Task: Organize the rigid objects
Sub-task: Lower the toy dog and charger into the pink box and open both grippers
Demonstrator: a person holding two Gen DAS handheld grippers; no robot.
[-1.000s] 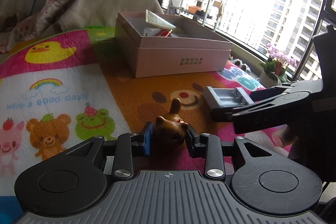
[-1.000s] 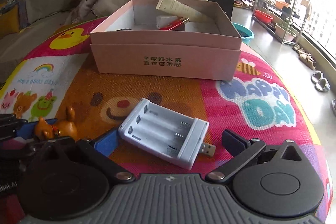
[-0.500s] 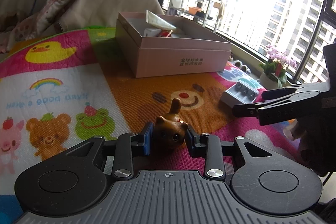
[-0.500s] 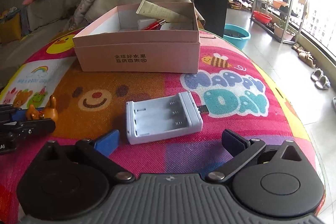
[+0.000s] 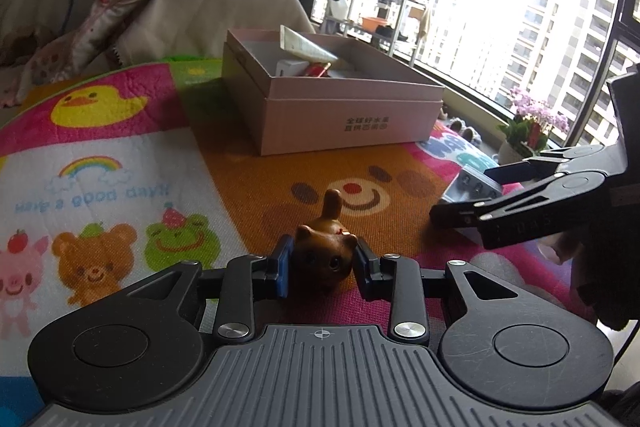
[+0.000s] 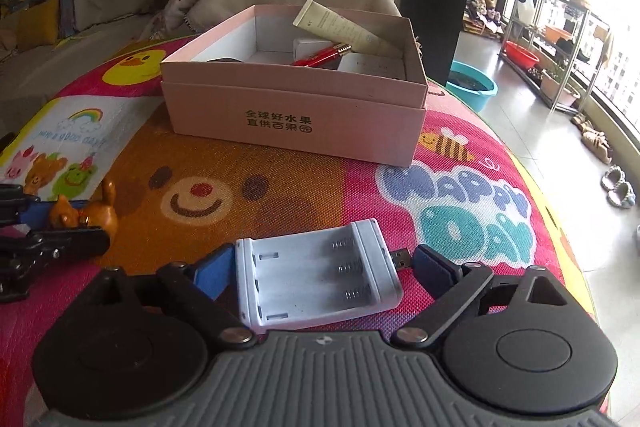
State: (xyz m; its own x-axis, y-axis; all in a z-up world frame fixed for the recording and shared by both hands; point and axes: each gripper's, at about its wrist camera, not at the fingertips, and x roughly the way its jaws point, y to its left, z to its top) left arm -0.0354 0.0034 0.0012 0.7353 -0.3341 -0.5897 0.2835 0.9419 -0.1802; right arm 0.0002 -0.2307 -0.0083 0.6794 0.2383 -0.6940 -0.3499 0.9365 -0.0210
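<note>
Closing my right gripper [image 6: 322, 267] around the pale grey plastic three-slot battery charger [image 6: 316, 281] is the step in hand. The charger lies flat on the colourful cartoon play mat [image 6: 280, 187], low in the middle of the right wrist view, with its short USB plug [image 6: 400, 258] pointing toward the right finger. The jaws are wide and narrowing; the blue pad on the left side sits just beside the charger's end wall, while the right pad is still apart from the body, near the plug.

Procedure, as I judge it:
1. Centre the charger so both pads meet its flat end faces, not the plug.
2. Keep the fingers low, close to the mat, so the thin casing does not tip out.
3. Close evenly; hard plastic may slip under a skewed grip.

My left gripper [image 5: 322, 263] is narrowed onto the small glossy brown animal figurine [image 5: 322, 255], both pads pressing its sides, low centre of the left wrist view.

Destination is probably the open pink cardboard box [image 6: 296, 115], upper centre, holding a cream tube [image 6: 344, 27] and red pen [image 6: 320, 57].
</note>
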